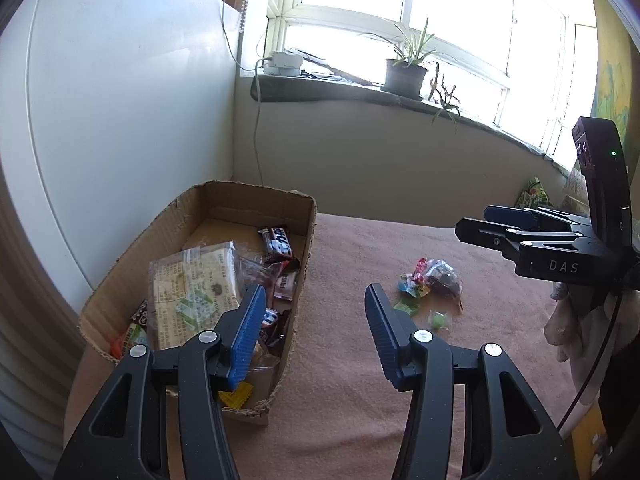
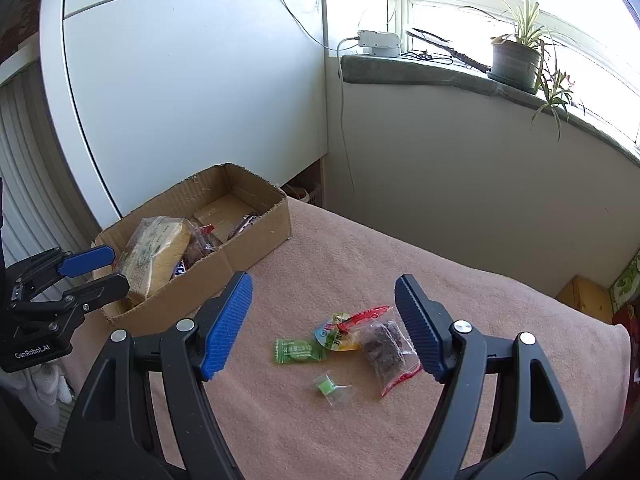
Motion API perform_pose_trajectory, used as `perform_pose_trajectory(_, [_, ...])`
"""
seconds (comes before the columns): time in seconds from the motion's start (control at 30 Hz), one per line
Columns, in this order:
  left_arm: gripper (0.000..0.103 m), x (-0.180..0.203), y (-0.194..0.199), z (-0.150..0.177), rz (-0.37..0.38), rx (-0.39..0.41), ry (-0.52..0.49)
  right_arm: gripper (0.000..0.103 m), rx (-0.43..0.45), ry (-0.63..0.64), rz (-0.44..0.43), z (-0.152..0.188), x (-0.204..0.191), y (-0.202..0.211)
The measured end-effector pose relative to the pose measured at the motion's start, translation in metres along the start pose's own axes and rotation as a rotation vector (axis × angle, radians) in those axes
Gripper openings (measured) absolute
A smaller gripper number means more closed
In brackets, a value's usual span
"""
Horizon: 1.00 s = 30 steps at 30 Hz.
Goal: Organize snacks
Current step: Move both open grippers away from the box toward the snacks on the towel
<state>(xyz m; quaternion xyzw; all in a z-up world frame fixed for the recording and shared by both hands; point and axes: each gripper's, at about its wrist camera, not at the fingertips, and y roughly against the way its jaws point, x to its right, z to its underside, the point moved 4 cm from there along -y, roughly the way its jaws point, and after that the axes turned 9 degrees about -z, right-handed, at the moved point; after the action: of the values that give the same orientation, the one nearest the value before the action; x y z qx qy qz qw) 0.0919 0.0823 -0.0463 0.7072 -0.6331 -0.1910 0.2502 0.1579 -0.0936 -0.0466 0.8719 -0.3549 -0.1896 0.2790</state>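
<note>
A cardboard box sits on the pink-clothed table and holds a wrapped sponge cake and several chocolate bars. Loose snacks lie on the cloth: a green candy packet, a small green sweet, a colourful packet and a clear bag of dark pieces. My left gripper is open and empty beside the box's near right edge. My right gripper is open and empty above the loose snacks.
A white cabinet stands behind the box. A windowsill carries a potted plant and a white device with cables. Pink cloth covers the table. Boxes stand at the far right.
</note>
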Motion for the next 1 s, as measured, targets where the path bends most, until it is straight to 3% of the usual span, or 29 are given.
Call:
perform_pose_trajectory(0.43, [0.051,0.044,-0.02,0.005,0.069,-0.042,-0.06,0.077,-0.035,-0.086,0.051,0.029,0.06,0.013])
perform_pose_trajectory(1.0, [0.051,0.08,-0.052,0.016,0.111,-0.123,-0.144,0.077,-0.101,-0.077,0.002,0.051,0.074,-0.002])
